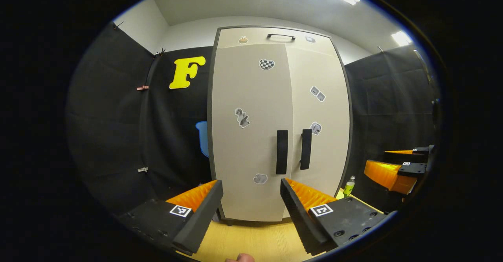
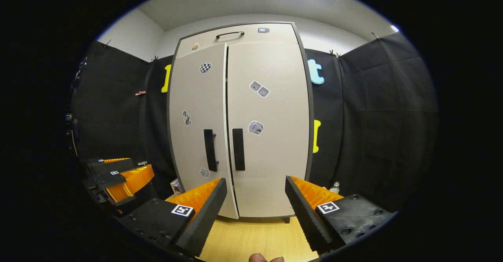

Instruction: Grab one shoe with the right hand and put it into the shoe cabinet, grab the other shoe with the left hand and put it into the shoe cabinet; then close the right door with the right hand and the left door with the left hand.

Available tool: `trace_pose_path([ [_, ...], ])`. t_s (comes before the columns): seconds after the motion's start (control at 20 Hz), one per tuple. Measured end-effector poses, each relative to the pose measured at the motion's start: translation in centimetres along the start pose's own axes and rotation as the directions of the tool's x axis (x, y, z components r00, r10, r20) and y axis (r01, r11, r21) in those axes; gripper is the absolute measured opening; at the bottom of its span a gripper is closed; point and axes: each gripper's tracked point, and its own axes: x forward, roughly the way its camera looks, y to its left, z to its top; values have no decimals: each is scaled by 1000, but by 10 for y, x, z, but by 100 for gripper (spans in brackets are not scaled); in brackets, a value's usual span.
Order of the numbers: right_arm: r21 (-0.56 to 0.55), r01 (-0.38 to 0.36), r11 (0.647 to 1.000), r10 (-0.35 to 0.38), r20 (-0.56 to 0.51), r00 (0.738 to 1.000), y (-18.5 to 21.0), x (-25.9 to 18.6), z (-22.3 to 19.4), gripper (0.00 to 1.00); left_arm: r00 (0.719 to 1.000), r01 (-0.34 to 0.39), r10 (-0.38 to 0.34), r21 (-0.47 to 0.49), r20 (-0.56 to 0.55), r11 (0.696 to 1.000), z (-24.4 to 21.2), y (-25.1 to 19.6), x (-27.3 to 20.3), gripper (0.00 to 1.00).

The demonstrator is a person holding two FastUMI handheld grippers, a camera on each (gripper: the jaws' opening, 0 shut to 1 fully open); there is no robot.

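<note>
The shoe cabinet (image 1: 275, 124) stands upright in the middle of the left gripper view, a pale tall box in a dark frame resting on a light wooden worktop (image 1: 255, 242) at the bottom of the frame. Its left door (image 1: 247, 136) and right door (image 1: 320, 120) both look shut or nearly so, with the left door's edge sitting slightly proud of the right; in the right gripper view a thin dark seam runs between them. Two dark vertical handles (image 1: 281, 152) sit side by side at mid-height near the seam, and a curved dark handle (image 1: 281, 37) crosses the top panel. Small stickers are scattered over the doors, among them a checkered heart (image 1: 266, 64) near the top of the left door; no writing on them can be read. The left gripper (image 1: 251, 211) sits at the bottom centre of its view, jaws wide apart and holding nothing, pointed at the cabinet's lower half. The right gripper (image 2: 255, 211) is likewise wide open and empty at the bottom of its own view, and it also appears at the right edge of the left gripper view. A small bottle with a green label (image 1: 349, 186) stands on the worktop just right of the cabinet's base. A small box (image 2: 175, 186) sits by the cabinet's lower left corner. A fingertip (image 1: 240, 258) peeks in at the bottom edge.
</note>
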Motion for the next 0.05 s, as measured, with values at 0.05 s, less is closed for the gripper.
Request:
trace_pose_path([
  [0.05,1,0,1000,0,3,1000,-1,0,0,98,1000,1,-1,2,3,1000,0,-1,1,94],
])
